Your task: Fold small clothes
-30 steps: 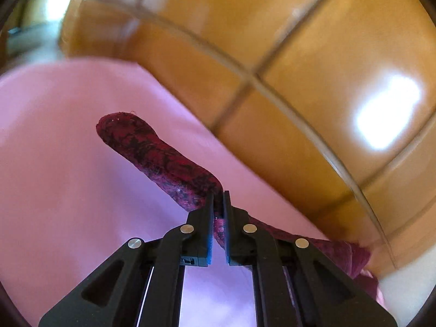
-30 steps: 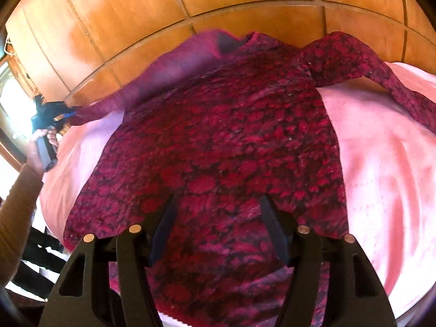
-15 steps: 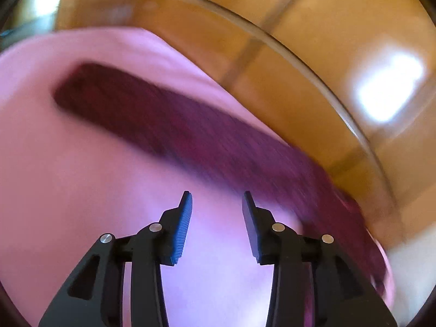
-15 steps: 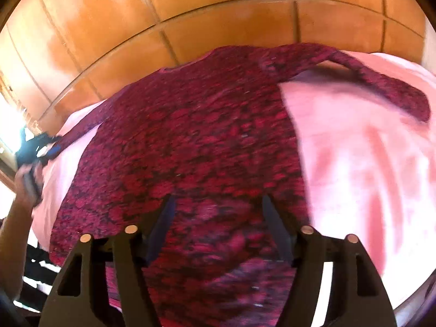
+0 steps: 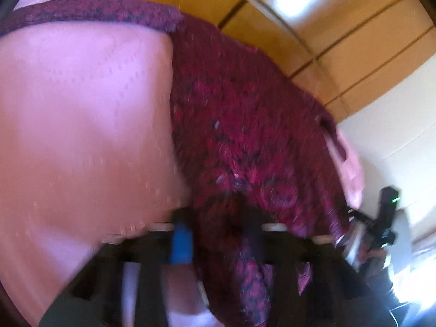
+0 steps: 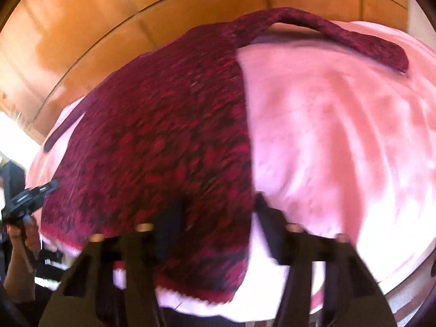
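A dark red knitted sweater (image 6: 163, 141) lies spread on a pink cloth (image 6: 327, 141). One sleeve (image 6: 354, 38) stretches flat to the far right. In the left wrist view the sweater (image 5: 245, 114) fills the middle and its sleeve (image 5: 95, 13) runs along the top. My left gripper (image 5: 215, 218) is open over the sweater's near hem, blurred by motion. My right gripper (image 6: 218, 209) is open, its left finger over the sweater's hem and its right finger over the pink cloth.
A wooden panelled wall (image 6: 136, 13) stands behind the pink surface. The right gripper and the hand on it show in the left wrist view (image 5: 381, 231). The left gripper and hand show in the right wrist view (image 6: 21, 199).
My left gripper let go of the sleeve, opened, and swung over to the sweater's hem. The sleeve now lies flat. My right gripper stayed open and shifted right along the hem.
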